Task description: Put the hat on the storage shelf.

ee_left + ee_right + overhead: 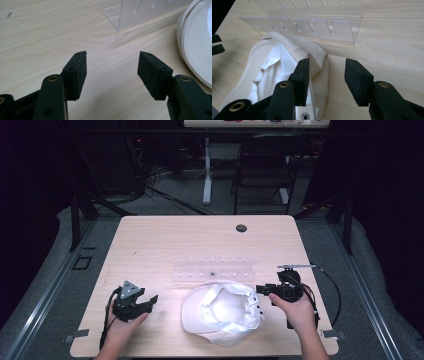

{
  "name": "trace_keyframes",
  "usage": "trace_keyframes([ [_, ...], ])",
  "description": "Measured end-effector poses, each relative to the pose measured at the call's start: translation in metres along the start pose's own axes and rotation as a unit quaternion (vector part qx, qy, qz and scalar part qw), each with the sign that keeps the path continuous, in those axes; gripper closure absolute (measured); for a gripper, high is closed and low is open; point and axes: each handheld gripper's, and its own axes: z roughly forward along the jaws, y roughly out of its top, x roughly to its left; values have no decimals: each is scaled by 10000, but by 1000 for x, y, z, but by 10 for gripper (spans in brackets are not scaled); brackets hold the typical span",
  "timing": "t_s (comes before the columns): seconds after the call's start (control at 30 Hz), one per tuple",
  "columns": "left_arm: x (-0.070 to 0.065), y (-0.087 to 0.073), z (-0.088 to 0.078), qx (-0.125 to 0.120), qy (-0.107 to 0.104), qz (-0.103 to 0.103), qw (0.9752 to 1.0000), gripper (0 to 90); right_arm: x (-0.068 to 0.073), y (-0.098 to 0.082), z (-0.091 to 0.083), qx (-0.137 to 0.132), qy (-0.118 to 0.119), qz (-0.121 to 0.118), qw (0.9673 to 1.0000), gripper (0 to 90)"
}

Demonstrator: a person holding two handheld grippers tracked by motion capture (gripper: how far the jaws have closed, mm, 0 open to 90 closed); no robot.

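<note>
**Cap upside down on the tabletop, both tools spread beside it**

Landmark: the cap (222, 312). It lies crown down on the pale wood tabletop (165, 240), near the person's edge and about midway across. White lining faces up; the cream brim points to the left in the high view.

Left tool (150, 301): held in the left hand (122, 327), well to the left of the cap and apart from it. In the left gripper view the jaws stand wide, with only bare wood between the pads (81, 75). The cap's brim (197, 42) curves in at the right edge of that view, clear of the nearer jaw. Nothing is gripped.

Right tool (260, 290): held in the right hand (297, 312), just to the right of the cap, pointing at its rim. In the right gripper view the jaws are also spread. One jaw sits over the cap's rim (319, 62), above the cream band and the white lining; the other hangs over bare wood outside the cap. Whether the near pad touches the cloth I cannot tell. The rim lies partly in the gap, but the pads are not pressing on it.

Clear plastic rack (214, 270): just behind the cap, lying lengthwise across the tabletop, slotted along its length. Its end (352, 27) shows close beyond the cap's rim.

Small dark round hole (241, 228): in the tabletop far behind the cap, near the back edge.
</note>
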Motion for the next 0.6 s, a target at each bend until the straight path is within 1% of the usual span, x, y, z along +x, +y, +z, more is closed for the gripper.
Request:
trace_keyframes([
  [0.03,0,0,0,0,0,0,10000,425,0,0,0,0,0,0,10000,553],
  [0.07,-1,0,0,20,6,35,10000,433,3,0,-1,-2,-16,-92,10000,556],
  [0.13,-1,1,-1,3,20,40,10000,434,5,0,-2,-31,-42,-105,9999,557],
  [0.17,-1,1,-1,-10,13,25,10000,439,6,0,-3,-41,-34,-149,9999,557],
  [0.27,-1,1,-1,-25,21,12,10000,439,12,1,-6,31,-8,-195,9998,554],
  [0.33,-1,1,-1,-76,-53,-45,9999,439,17,0,-8,134,123,-116,9998,557],
  [0.37,-1,1,-1,-76,-53,-45,9999,438,17,0,-8,134,123,-116,9998,557],
  [0.4,-1,1,-1,-84,-42,-40,9999,438,17,0,-8,157,172,-101,9997,557],
  [0.5,-1,2,-1,-71,-51,-20,10000,430,16,-1,-10,172,269,-16,9995,555],
  [0.53,-2,3,-1,-68,-50,-12,10000,422,14,-2,-11,212,329,67,9992,542],
  [0.6,-2,3,-1,-86,-60,-33,9999,422,13,-2,-11,241,343,86,9991,535],
])
